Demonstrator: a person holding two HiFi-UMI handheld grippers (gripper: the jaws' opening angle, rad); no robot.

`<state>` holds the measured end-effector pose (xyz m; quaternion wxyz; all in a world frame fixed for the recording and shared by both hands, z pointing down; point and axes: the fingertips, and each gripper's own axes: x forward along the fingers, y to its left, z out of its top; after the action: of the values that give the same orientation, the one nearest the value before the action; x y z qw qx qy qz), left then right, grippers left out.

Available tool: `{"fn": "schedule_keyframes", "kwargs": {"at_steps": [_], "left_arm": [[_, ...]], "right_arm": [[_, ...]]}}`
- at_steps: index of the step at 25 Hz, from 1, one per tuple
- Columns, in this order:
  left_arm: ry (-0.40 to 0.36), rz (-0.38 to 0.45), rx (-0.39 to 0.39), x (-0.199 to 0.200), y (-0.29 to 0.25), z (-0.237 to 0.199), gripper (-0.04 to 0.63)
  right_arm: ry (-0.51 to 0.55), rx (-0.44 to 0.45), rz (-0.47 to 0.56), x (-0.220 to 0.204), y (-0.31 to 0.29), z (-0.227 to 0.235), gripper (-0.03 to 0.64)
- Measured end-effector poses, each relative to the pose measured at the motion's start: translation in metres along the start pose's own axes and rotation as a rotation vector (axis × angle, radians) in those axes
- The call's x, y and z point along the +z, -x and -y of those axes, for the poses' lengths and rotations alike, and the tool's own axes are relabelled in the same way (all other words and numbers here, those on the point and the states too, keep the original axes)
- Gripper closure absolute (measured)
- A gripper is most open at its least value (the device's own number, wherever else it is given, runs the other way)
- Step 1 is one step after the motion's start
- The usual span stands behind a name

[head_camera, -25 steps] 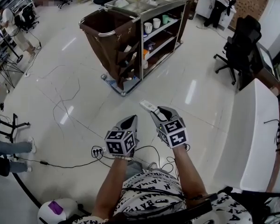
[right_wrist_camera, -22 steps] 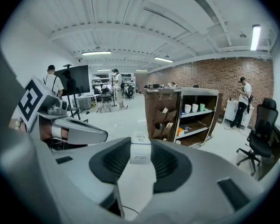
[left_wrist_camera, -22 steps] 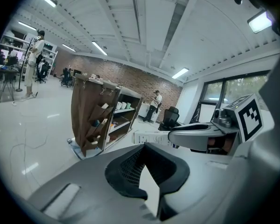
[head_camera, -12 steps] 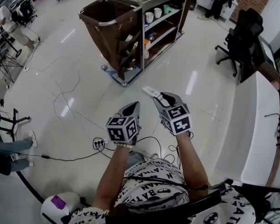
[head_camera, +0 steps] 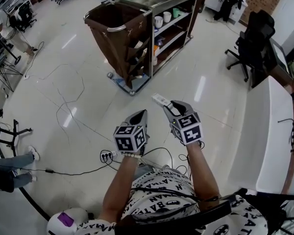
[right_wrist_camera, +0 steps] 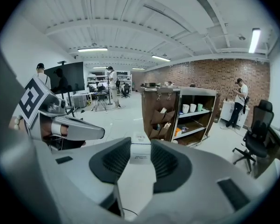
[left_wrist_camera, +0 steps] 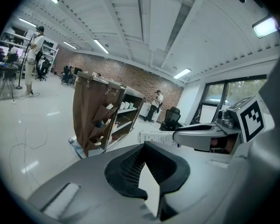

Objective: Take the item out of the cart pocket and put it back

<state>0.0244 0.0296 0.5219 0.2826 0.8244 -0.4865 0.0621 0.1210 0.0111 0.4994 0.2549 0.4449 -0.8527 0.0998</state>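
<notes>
The right gripper has its fingers closed on a small white box. The black pads press on both of its sides, and the box's far end pokes out past the fingertips. Just to the left of those fingers is the left gripper, with its fingers closed tip to tip and nothing between them. Well ahead of both sets of fingertips, across open floor, stands the cart. The brown pockets on its side face the fingers, and white cups sit on a shelf beside them.
</notes>
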Motion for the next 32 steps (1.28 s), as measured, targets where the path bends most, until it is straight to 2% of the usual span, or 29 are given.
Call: {"fn": "schedule_keyframes", "kwargs": {"at_steps": [7,13,18,32], "left_arm": [[-0.026,-0.015,-0.029,0.01,0.001,-0.023,0.595],[-0.063,-0.004,-0.064,0.031,-0.01,-0.03,0.595],[-0.08,0.009,-0.08,0.05,-0.026,-0.037,0.595],[-0.113,0.056,-0.052,0.156,-0.138,-0.082,0.595]], "right_arm": [[-0.002,-0.059,-0.009,0.009,-0.012,-0.002,0.469],[0.008,-0.126,0.028,0.036,-0.019,0.022,0.47],[0.019,-0.144,0.045,0.057,-0.038,0.044,0.469],[0.075,-0.13,0.071,0.149,-0.154,0.154,0.469]]}}
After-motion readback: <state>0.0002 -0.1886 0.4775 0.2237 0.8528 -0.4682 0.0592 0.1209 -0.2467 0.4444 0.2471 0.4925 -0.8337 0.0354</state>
